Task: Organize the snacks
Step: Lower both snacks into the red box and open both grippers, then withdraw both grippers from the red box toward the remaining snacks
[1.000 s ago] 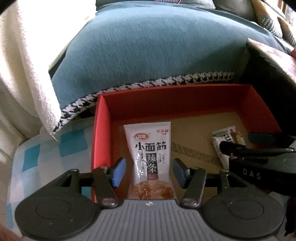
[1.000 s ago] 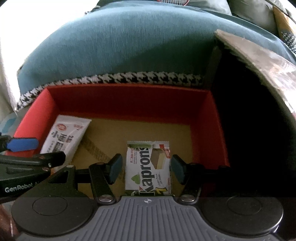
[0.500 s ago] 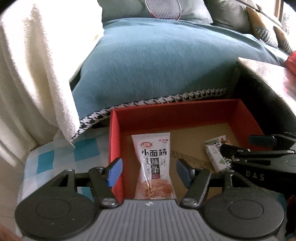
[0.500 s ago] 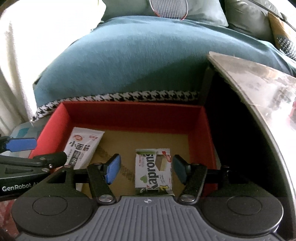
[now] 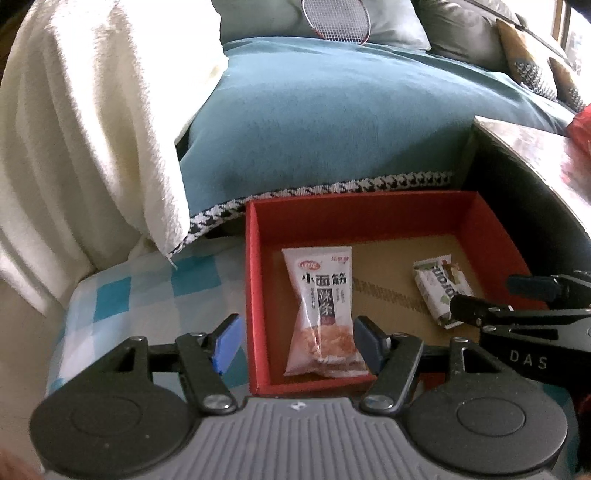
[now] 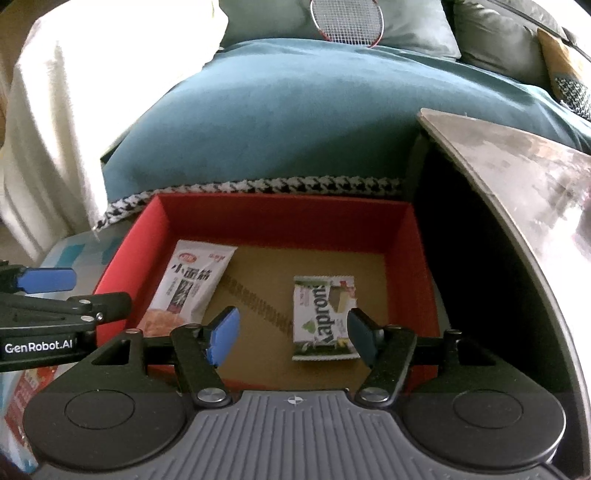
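Observation:
A red box [image 5: 255, 280] with a cardboard floor sits low in front of a sofa; it also shows in the right wrist view [image 6: 288, 221]. A white spicy-strip packet [image 5: 323, 310] lies flat at its left, also in the right wrist view [image 6: 192, 284]. A green and white wafer packet [image 5: 441, 288] lies at its right, also in the right wrist view [image 6: 325, 314]. My left gripper [image 5: 295, 343] is open and empty above the box's near left edge. My right gripper [image 6: 290, 336] is open and empty above the box's near side, by the wafer packet.
A teal blanket with a houndstooth hem [image 5: 332, 122] covers the sofa behind the box. A white towel [image 5: 85, 129] hangs at the left. A blue checked cloth [image 5: 147, 295] lies left of the box. A grey tabletop [image 6: 517, 192] overhangs at the right. A racket head [image 6: 347, 18] rests on a cushion.
Both grippers have drawn back and up from the box, open and empty. The two packets stay where they lay and more of the sofa shows.

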Available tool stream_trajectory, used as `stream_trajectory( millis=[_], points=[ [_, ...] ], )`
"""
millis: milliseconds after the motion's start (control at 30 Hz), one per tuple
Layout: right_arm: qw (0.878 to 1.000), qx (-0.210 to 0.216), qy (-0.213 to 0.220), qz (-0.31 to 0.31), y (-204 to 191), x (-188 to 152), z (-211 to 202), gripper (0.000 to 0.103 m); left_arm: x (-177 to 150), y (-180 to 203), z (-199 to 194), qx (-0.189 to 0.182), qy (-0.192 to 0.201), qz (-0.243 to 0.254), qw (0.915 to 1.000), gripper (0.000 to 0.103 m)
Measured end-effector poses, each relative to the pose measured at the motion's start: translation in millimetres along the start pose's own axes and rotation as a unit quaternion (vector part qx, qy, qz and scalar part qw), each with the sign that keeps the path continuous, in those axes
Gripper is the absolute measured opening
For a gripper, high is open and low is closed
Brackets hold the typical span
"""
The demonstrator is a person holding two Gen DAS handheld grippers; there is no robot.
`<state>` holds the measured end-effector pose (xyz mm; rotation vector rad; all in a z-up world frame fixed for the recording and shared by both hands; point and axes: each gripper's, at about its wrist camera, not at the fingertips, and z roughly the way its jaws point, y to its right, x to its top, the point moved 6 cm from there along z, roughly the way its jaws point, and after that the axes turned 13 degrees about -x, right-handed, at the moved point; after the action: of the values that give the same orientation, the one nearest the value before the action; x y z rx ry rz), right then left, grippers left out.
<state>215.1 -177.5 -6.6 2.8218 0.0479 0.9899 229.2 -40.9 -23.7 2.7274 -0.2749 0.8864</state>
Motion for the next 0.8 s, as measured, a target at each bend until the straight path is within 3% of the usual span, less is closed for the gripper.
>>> stream_trajectory(
  millis=[800],
  points=[
    [0.999,0.030,-0.020,-0.001,-26.7,-66.2,-50.6,0.077,-67.6,-16.8,-52.6,-0.006,-0.022,-0.018,0.9996,0.062]
  ],
)
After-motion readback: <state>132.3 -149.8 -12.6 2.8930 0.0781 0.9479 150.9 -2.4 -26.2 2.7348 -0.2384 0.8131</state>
